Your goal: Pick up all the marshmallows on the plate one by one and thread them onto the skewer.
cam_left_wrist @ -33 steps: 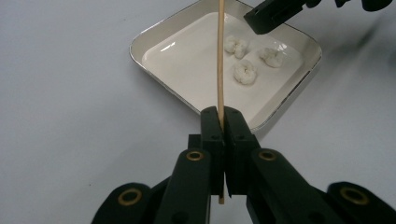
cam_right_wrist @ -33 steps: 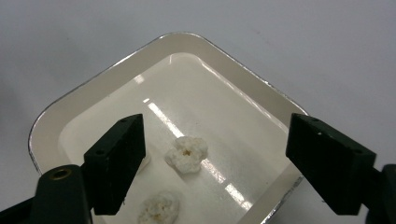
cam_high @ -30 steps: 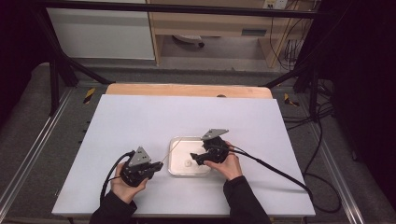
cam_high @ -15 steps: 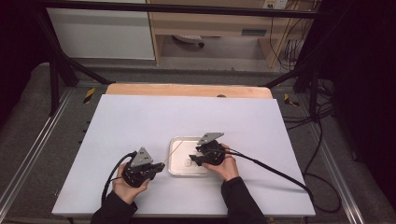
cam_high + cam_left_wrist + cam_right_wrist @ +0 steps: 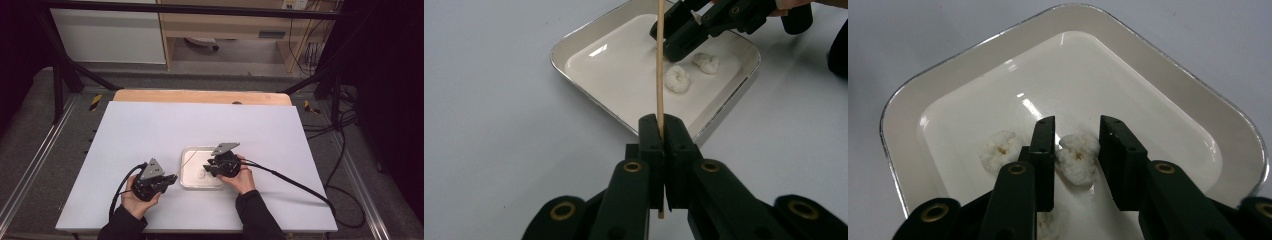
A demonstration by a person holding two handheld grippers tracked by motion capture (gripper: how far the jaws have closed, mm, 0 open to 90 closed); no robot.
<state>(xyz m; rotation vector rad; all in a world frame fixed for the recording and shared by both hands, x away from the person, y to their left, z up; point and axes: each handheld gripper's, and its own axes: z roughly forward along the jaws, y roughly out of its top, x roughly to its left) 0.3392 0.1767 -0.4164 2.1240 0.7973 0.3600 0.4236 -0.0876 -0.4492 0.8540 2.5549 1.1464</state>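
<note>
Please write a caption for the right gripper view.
Open right claw straddles one white piece in the tray.

High view overhead, far; gripper views close, sharing tray (image 5: 187, 152).

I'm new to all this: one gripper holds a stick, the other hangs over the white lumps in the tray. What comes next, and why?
Probably close the right gripper on the white lump: its open jaws already straddle it in the tray. The left gripper holds the wooden skewer ready.
</note>
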